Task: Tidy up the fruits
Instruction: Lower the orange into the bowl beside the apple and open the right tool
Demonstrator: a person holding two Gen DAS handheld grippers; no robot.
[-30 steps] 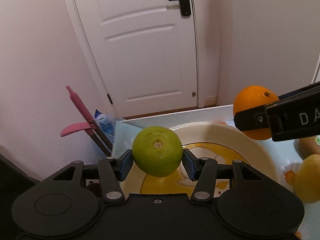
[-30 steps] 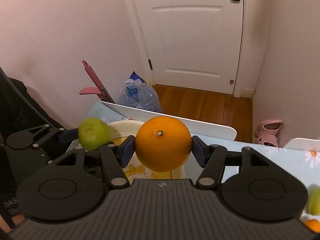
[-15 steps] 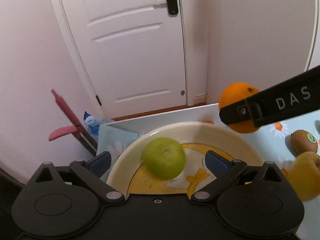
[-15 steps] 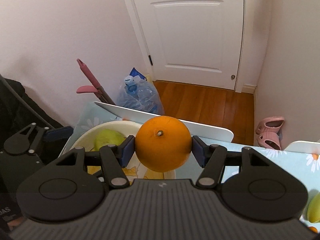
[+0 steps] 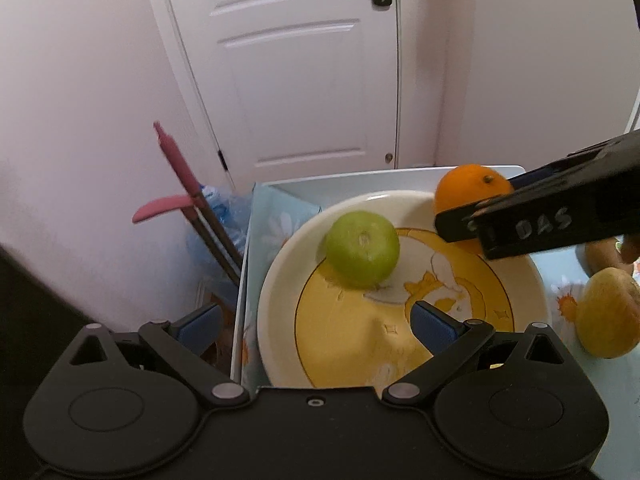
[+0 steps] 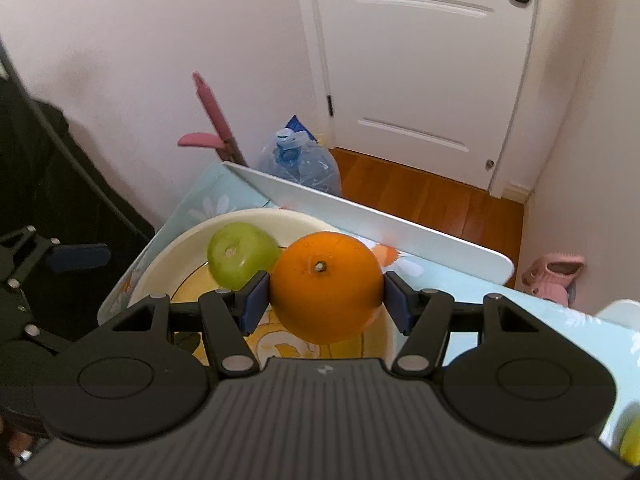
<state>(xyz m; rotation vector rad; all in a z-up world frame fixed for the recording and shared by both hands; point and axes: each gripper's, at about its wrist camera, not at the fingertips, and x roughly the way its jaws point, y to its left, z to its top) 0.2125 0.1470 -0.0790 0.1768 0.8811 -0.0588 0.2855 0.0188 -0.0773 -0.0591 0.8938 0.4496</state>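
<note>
A green round fruit (image 5: 362, 249) lies loose in the cream and yellow plate (image 5: 280, 272) at its far left; it also shows in the right wrist view (image 6: 240, 254). My left gripper (image 5: 316, 326) is open and empty, drawn back over the plate's near left rim. My right gripper (image 6: 325, 298) is shut on an orange (image 6: 326, 284) and holds it above the plate's (image 6: 168, 256) right part. In the left wrist view the orange (image 5: 468, 190) sits behind the right gripper's black finger.
A yellow fruit (image 5: 608, 312) lies on the floral tablecloth right of the plate. A white board (image 6: 372, 220) edges the table's far side. Beyond it are a water bottle (image 6: 300, 164), a pink-handled tool (image 5: 176, 176), pink slippers (image 6: 554, 274) and a white door (image 5: 304, 72).
My left gripper opened and let the green fruit drop into the plate, then pulled back. My right gripper moved the orange lower and nearer over the plate.
</note>
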